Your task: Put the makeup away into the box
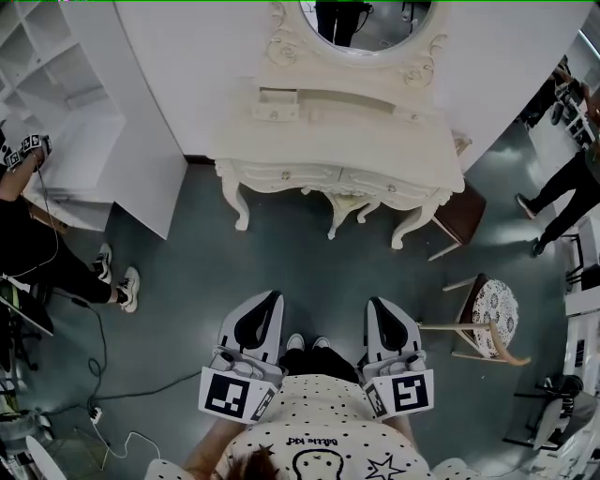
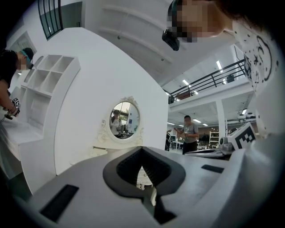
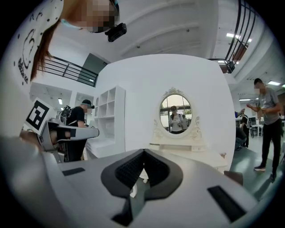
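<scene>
A cream dressing table (image 1: 337,141) with an oval mirror (image 1: 366,23) stands across the grey floor, well ahead of me. A small cream box (image 1: 277,103) sits on its top at the left; I cannot make out any makeup from here. My left gripper (image 1: 274,298) and right gripper (image 1: 379,305) are held side by side at waist height, pointing at the table and far short of it. Both are shut with nothing between the jaws. The left gripper (image 2: 141,149) shows the mirror (image 2: 124,119) beyond its tips; the right gripper (image 3: 143,151) faces the table (image 3: 187,149).
A chair with a patterned seat (image 1: 492,314) stands to my right, and a brown stool (image 1: 459,216) is beside the table. A white shelf unit (image 1: 56,75) and a person (image 1: 37,253) are at the left. Cables (image 1: 94,375) lie on the floor. More people stand at right (image 1: 562,187).
</scene>
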